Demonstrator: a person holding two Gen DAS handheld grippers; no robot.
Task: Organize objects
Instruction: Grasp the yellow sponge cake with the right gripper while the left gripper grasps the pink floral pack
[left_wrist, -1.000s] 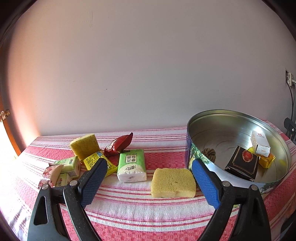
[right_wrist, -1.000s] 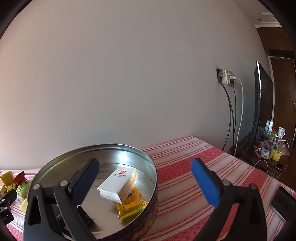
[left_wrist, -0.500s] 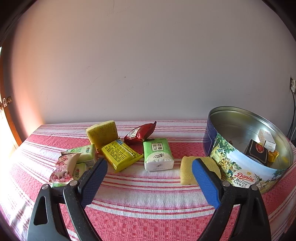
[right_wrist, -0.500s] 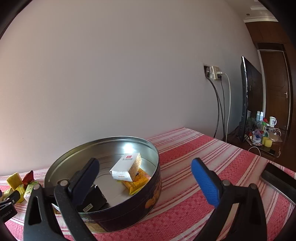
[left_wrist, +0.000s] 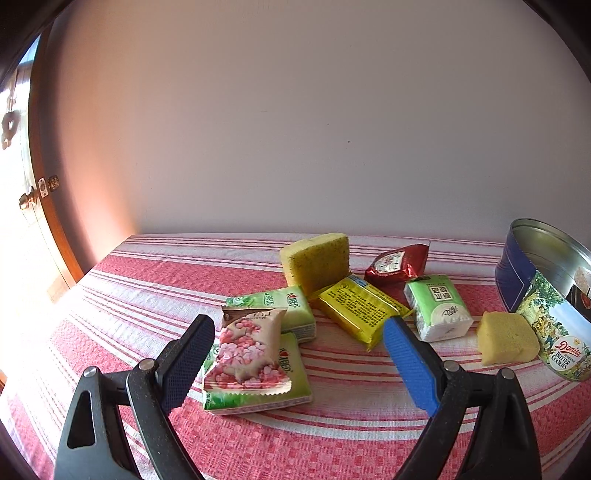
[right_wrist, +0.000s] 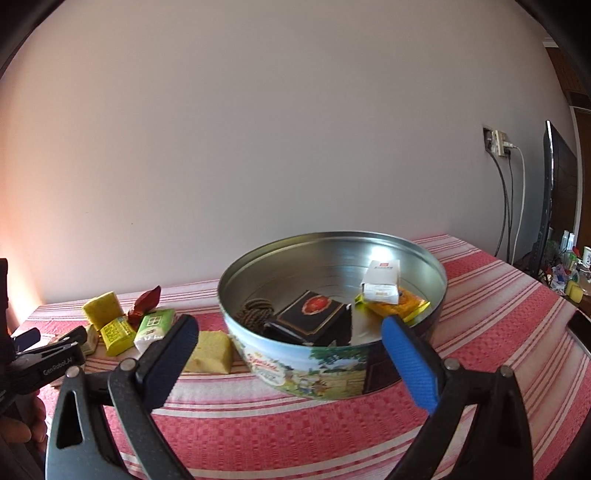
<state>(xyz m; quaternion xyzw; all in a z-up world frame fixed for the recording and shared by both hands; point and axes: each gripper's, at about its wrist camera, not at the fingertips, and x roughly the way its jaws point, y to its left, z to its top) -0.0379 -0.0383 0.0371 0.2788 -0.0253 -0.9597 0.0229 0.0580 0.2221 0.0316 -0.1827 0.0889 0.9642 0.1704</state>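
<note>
So far you had four items in the cookie tin (right_wrist: 332, 373); eight packets and sponges (left_wrist: 314, 260) lay loose on the tablecloth (left_wrist: 155, 280). Your left gripper (left_wrist: 299, 354) and right gripper (right_wrist: 291, 350) gaped, holding nothing

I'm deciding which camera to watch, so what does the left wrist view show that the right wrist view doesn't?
Only the left wrist view: a pink flowered packet lying on a green tissue pack, between the open left gripper fingers, plus a door knob.

Only the right wrist view: the tin's contents, a black box, white box, orange packet and a brown coil, framed by the open right gripper.

Both: the cookie tin, yellow sponges, red packet, striped tablecloth.
</note>
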